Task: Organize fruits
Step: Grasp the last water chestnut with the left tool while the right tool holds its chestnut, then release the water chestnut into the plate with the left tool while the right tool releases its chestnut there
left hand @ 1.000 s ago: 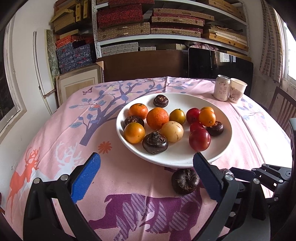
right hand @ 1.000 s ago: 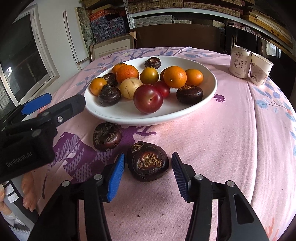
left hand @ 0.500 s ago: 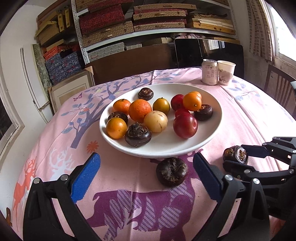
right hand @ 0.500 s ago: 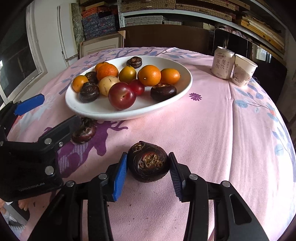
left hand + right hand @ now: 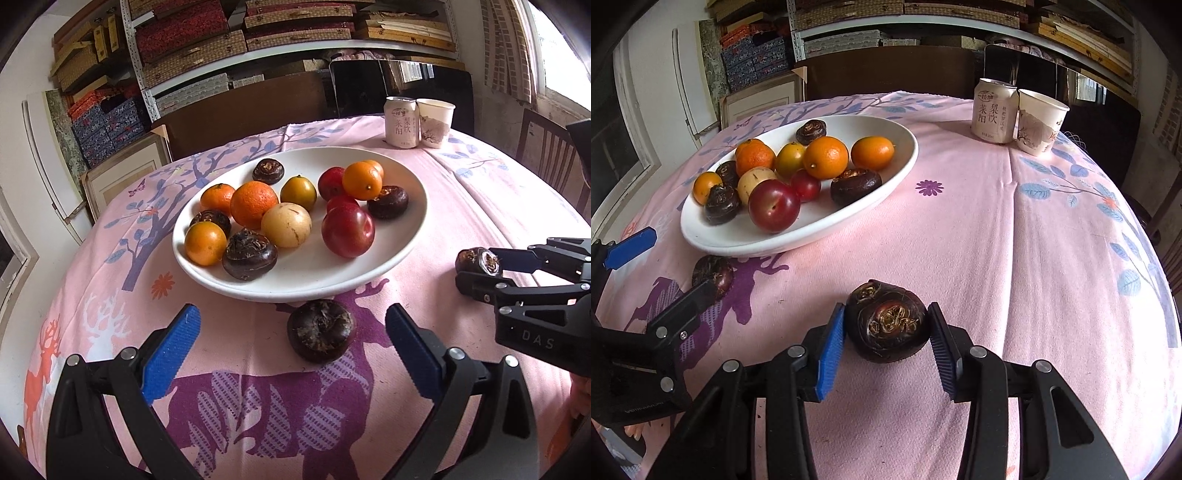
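Water chestnut pinched in right claw; another loose before wide-open left claw.

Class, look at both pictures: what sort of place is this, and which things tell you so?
Probably a home dining or storage room: a round table under a pink tablecloth, a plate of fruit, and shelves stacked with boxes behind.
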{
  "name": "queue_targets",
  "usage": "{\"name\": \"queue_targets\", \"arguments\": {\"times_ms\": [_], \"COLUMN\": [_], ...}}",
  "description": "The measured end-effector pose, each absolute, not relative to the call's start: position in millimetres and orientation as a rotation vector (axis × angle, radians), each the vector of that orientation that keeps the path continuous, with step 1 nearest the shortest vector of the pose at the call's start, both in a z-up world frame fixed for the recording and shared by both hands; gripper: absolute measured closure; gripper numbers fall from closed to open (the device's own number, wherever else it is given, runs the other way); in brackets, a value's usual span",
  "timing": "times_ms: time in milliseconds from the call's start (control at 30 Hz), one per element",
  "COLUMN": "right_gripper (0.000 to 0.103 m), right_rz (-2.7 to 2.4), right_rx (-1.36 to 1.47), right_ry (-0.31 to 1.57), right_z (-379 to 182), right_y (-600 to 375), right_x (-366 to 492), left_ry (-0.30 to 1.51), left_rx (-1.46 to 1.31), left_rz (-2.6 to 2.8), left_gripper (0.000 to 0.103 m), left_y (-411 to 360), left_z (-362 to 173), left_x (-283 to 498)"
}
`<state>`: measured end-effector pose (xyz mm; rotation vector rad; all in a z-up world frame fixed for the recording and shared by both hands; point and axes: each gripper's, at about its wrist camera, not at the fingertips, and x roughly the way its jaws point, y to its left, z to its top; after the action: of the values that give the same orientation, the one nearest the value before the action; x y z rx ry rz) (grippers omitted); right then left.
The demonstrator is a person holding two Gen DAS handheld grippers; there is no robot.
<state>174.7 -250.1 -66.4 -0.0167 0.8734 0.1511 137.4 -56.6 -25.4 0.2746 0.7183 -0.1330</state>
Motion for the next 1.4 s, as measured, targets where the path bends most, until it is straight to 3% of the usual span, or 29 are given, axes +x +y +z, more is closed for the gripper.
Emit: {"name": "queue_targets", "arguments": {"times_ms": [200, 233, 267, 333, 367, 633, 1000, 1400], "right_gripper": [0.056, 0.056, 0.056, 0.055, 0.055, 0.055, 0.055, 0.058], "right_rz": [0.149, 0.149, 0.149, 0.149, 0.149, 0.147, 0.146, 0.164], "right_rx": [-0.027, -0.028, -0.029, -0.032, -0.034, -0.039, -0.042, -0.008], "right_ry": [0.875, 0.875, 0.875, 0.875, 0.875, 0.875, 0.875, 0.864], "right_z": [-67, -67, -67, -67, -67, -67, -67, -66], "right_y": [-247, -247, -247, -246, -246, -246, -245, -248], "right_x": [175, 174, 174, 174, 174, 174, 174, 172], "left_ry": [0.765, 0.772, 0.781, 0.81, 0.826, 0.84, 0.888, 0.805], "left_rx": [0.221, 0.212, 0.207, 0.192, 0.18, 0.122, 0.104, 0.171], "left_rz": [-0.195, -0.208, -0.221, -0.255, -0.273, -0.288, -0.301, -0.28], "left_gripper": [0.005, 0.009, 0.025, 0.046, 0.05, 0.058, 0.058, 0.061], "left_y": [-54, -53, -54, -54, -54, -47, -44, -53], "left_z": [-30, -31, -32, -35, -37, -38, -45, -33], "left_x": [143, 144, 145, 148, 150, 157, 163, 144]}}
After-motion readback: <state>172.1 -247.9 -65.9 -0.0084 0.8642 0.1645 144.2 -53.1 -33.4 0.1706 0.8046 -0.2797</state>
